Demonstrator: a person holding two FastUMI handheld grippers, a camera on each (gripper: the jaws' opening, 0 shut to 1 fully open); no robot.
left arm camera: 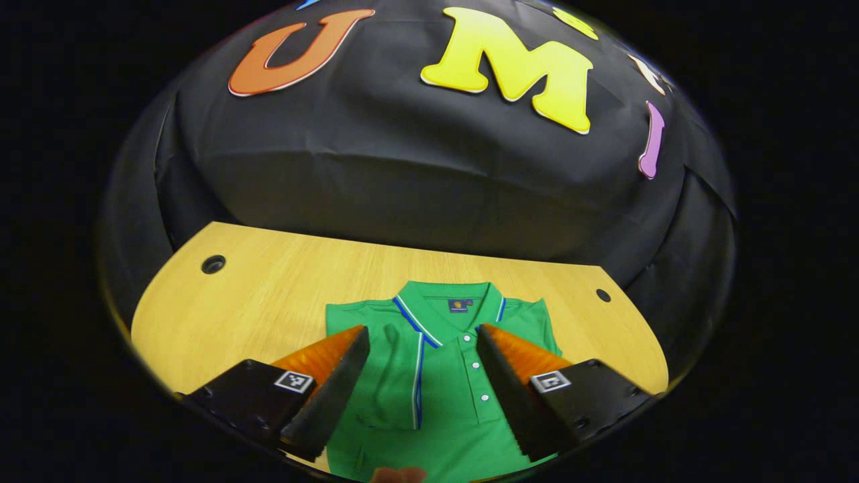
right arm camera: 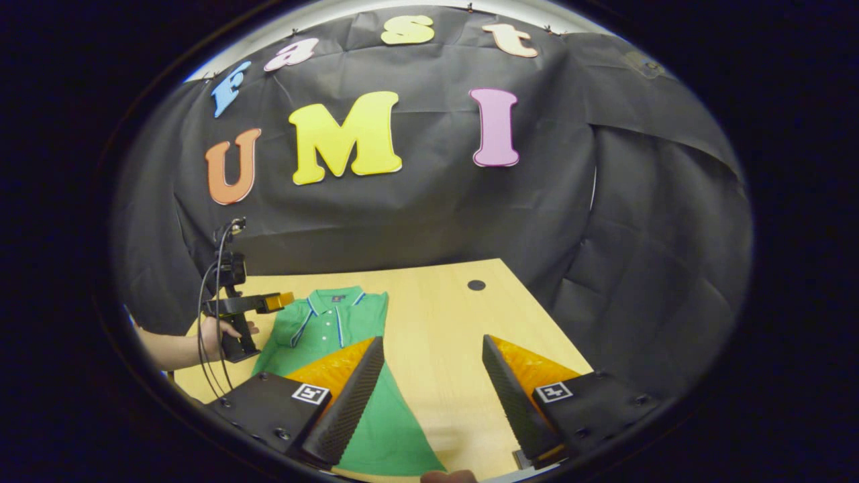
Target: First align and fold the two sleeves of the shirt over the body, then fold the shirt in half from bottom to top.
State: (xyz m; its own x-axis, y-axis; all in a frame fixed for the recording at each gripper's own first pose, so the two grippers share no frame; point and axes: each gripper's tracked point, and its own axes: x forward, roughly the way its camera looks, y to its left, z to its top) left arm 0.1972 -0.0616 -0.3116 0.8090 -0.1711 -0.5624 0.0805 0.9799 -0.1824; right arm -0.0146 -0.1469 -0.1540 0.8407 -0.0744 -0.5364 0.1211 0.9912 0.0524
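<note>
A green polo shirt (left arm camera: 443, 376) lies flat on the wooden table (left arm camera: 268, 295), collar at the far end and buttons up. In the left gripper view, one sleeve (left arm camera: 392, 389) with a white and blue stripe lies folded over the chest. My left gripper (left arm camera: 421, 330) hovers open over the shirt's middle, its fingers on either side of the placket. The right gripper view has the shirt (right arm camera: 322, 329) at the left and my left gripper (right arm camera: 275, 302) above its collar end, held by a hand (right arm camera: 215, 335). My right gripper (right arm camera: 433, 339) is open over bare table beside the shirt's lower right edge.
The table (right arm camera: 443, 302) has round cable holes (left arm camera: 213, 263) (left arm camera: 603, 295) (right arm camera: 476, 285) near its far corners. Black cloth hangs close behind the table's far edge. A cable (right arm camera: 205, 322) hangs from the left gripper. Bare wood lies on both sides of the shirt.
</note>
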